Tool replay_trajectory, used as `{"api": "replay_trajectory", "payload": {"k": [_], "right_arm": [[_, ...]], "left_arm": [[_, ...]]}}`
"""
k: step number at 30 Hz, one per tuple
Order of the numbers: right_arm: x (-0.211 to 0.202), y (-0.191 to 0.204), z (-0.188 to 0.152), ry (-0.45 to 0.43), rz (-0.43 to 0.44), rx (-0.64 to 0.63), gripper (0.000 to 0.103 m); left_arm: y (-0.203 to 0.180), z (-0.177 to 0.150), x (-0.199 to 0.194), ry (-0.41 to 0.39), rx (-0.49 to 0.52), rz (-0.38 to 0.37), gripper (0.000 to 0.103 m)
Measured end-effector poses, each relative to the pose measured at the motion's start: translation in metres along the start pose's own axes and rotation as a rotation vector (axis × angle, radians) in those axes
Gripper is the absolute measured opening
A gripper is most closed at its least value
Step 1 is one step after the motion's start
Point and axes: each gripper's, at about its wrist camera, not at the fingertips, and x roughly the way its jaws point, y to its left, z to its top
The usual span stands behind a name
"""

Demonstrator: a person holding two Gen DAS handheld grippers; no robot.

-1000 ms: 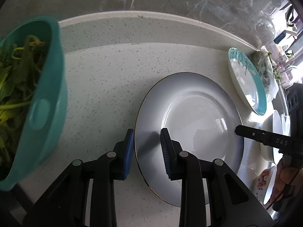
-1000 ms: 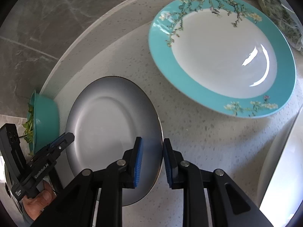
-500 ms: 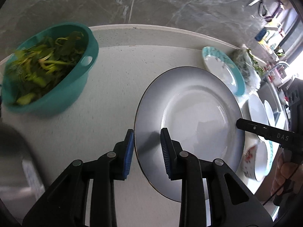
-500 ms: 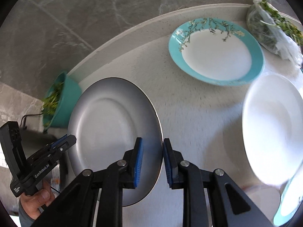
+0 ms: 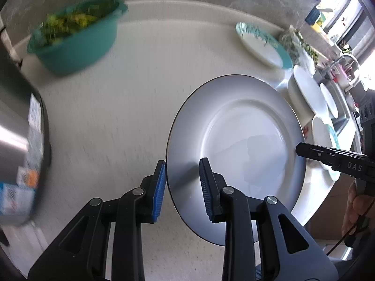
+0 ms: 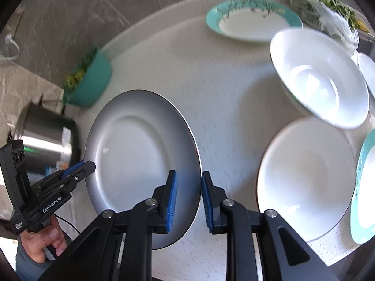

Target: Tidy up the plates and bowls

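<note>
- Above the table [image 6: 229, 98], carried between both tools: grey plate [image 6: 140, 159], gold-edged, lifted clear of the surface and tilted.
- Left gripper [image 5: 181, 187]: jaws closed onto the plate's left rim, one blue pad on each face.
- Right gripper [image 6: 188, 196]: jaws clamped on the opposite rim in the same manner.
- Nearby stock, right side: two white deep plates [image 6: 321, 75], [image 6: 304, 178], one teal-rimmed plate [image 6: 365, 192] at the frame edge, one teal floral plate [image 6: 253, 18] further back; likely stacking destination, exact one not determinable.
- Other items: teal bowl of greens [image 5: 77, 39], steel pot [image 6: 46, 135], bagged greens [image 6: 328, 9].
- Risk, slip: glazed rim held only at two narrow edge points; uneven motion of the two hands could twist the plate out of one pad pair and leave it hanging from the other.
- Risk, tilt: surface already angled; further lean would shift the load onto one grip.
- Risk, collision: white deep plates close to the right; low or fast sideways travel could strike a rim and chip either piece.
- Risk, set-down: pads wrapped under the rim; flat lowering onto another plate could trap them or drop the plate the last stretch.
- Risk, visibility: motion blur in both views, so clearance under the plate hard to judge.
</note>
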Motion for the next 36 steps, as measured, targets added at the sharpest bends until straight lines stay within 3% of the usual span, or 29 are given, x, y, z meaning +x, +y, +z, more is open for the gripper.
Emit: {"api": "replay_trajectory", "payload": {"k": [8, 14, 22, 29, 31, 33, 35, 36], "right_arm": [[0.02, -0.012, -0.024, 0.047, -0.014, -0.017, 0.023], [0.027, -0.014, -0.03, 0.06, -0.027, -0.026, 0.023], [0.036, -0.007, -0.032, 0.063, -0.046, -0.049, 0.024], [0.039, 0.003, -0.033, 0.068, -0.084, -0.097, 0.036], [0.036, 0.007, -0.032, 0.062, -0.074, -0.085, 0.046], [0.027, 0.013, -0.031, 0.034, -0.074, -0.102, 0.056], [0.014, 0.019, -0.028, 0.004, -0.076, -0.112, 0.065], [0.009, 0.021, -0.027, -0.007, -0.07, -0.112, 0.067]], "left_arm": [[-0.005, -0.029, 0.022, 0.019, 0.004, 0.028, 0.027], [-0.014, -0.023, 0.054, 0.038, 0.002, 0.033, 0.027], [-0.012, -0.023, 0.06, 0.034, 0.016, 0.056, 0.028], [-0.013, -0.016, 0.06, 0.027, 0.019, 0.061, 0.029], [-0.016, -0.01, 0.053, 0.011, 0.044, 0.08, 0.037], [-0.021, -0.004, 0.044, -0.023, 0.061, 0.09, 0.073], [-0.028, 0.004, 0.031, -0.063, 0.081, 0.093, 0.076], [-0.032, 0.008, 0.026, -0.073, 0.087, 0.093, 0.083]]}}
